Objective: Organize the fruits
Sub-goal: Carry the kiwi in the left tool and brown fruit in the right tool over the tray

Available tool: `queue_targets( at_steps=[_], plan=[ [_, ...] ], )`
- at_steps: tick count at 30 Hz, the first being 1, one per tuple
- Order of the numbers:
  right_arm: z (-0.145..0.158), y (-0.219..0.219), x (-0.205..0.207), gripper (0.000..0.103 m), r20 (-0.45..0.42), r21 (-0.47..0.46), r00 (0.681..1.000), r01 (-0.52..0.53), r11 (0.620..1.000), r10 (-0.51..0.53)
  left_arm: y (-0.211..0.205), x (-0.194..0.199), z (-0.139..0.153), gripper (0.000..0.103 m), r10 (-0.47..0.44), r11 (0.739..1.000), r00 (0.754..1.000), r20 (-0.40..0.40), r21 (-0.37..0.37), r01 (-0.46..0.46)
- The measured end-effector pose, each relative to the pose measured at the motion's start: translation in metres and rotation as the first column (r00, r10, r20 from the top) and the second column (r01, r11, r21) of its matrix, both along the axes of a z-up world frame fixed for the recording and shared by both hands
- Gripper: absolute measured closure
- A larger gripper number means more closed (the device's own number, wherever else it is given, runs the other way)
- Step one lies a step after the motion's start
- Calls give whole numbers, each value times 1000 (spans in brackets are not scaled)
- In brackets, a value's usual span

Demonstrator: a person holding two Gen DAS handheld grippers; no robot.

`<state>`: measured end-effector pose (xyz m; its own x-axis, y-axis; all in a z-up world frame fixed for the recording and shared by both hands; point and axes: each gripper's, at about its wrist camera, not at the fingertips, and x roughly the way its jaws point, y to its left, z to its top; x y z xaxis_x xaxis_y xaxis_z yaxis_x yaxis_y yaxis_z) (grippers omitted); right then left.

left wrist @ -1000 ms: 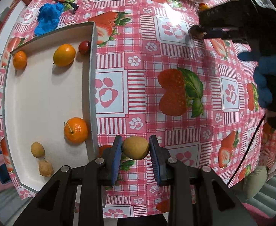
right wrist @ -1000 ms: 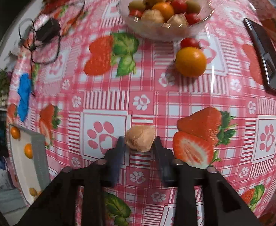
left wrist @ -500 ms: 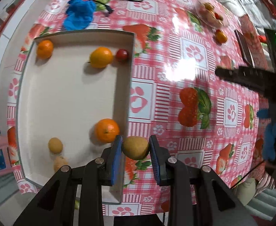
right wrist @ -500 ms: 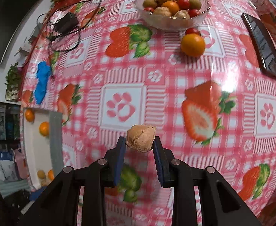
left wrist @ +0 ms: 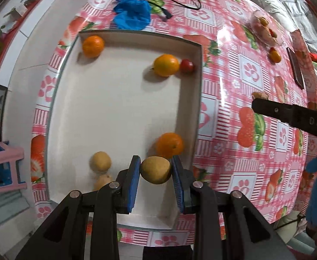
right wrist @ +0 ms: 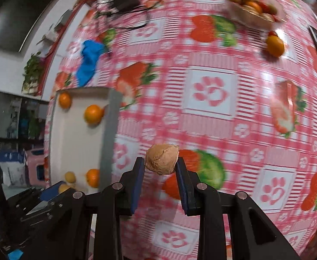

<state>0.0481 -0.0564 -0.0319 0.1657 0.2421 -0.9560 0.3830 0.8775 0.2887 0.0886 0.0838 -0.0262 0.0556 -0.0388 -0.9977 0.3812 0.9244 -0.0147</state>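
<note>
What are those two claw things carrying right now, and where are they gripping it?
The left gripper holds a small yellow-brown fruit, pinched across its sides between the blue pads. The right gripper holds a walnut the same way, near the fingertips.

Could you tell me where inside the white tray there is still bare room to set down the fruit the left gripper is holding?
The white rectangular tray is bare across its middle, between the far orange, the yellow-orange citrus with the small red fruit, and the near orange. The near corner is crowded: two tan fruits, and the left gripper gripping a yellow-brown fruit.
</note>
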Motion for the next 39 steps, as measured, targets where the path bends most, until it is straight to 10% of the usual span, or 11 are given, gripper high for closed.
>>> queue_targets(
  at_steps=[31,35,39],
  plan=[
    [-29,129,58,72,-65,46,978,-195,980,197,64,16,-28,71,74,997,997,-8,29,-74],
    [-34,130,59,71,-80,63,977,-195,979,200,67,12,-33,52,67,997,998,-13,43,-67],
    [-33,125,57,33,-79,71,980,-178,981,184,64,8,-30,29,62,997,998,8,46,-62]
  ],
)
